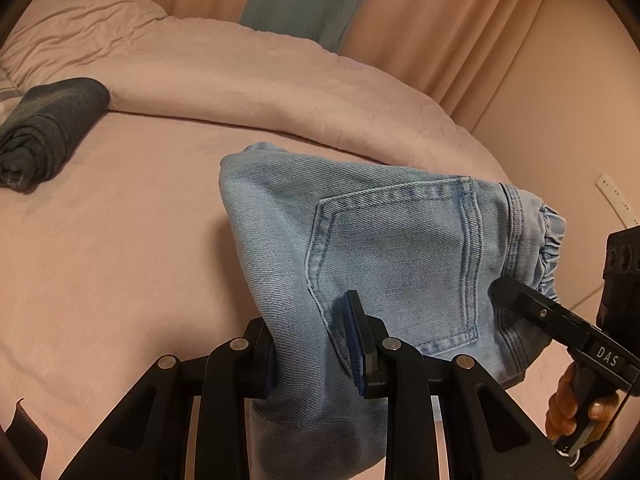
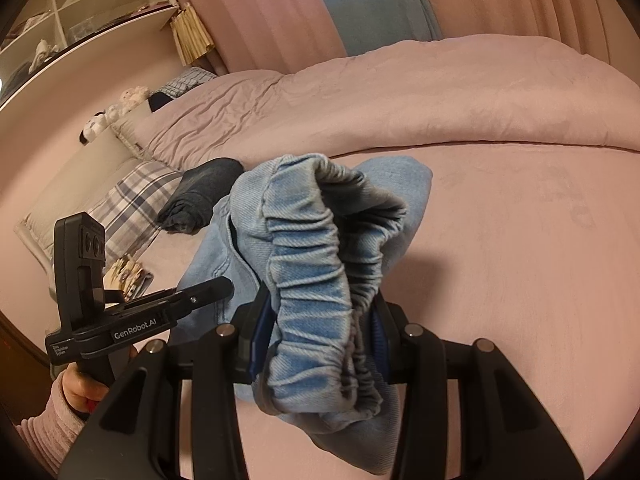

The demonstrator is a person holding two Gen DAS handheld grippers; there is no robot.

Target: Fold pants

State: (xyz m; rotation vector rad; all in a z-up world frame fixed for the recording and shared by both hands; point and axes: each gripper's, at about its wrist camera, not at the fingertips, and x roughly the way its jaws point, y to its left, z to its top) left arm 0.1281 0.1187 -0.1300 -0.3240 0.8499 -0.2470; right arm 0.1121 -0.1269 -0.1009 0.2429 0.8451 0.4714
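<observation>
The light-blue jeans [image 1: 384, 248] hang bunched in the air above the pink bed [image 1: 120, 248], held up by both grippers. In the left wrist view the left gripper [image 1: 316, 356] has its jaws clenched on a fold of denim just beside the lower corner of the back pocket [image 1: 400, 264], with cloth sagging below the jaws. This view alone shows the pocket's double stitching; the elastic waistband is only a gathered edge at the far right.

The right wrist view looks straight at that waistband [image 2: 320, 312]: the right gripper [image 2: 320, 344] has its jaws clamped on the ruched elastic, which curls over into an open loop. The rest of the jeans trails away behind it toward the bed.

Each view catches the other gripper from the side, gripped by a hand [image 1: 568, 408].

A folded dark garment [image 1: 48, 128] lies on the bed toward its head end, well apart from the jeans. Only the right wrist view shows the plaid pillow [image 2: 132, 204] just beside it, plush toys [image 2: 116, 112] along the headboard, and white shelves [image 2: 80, 12] above. A rumpled pink duvet [image 1: 240, 80] lies across the bed's far side, with curtains [image 1: 420, 20] behind.
</observation>
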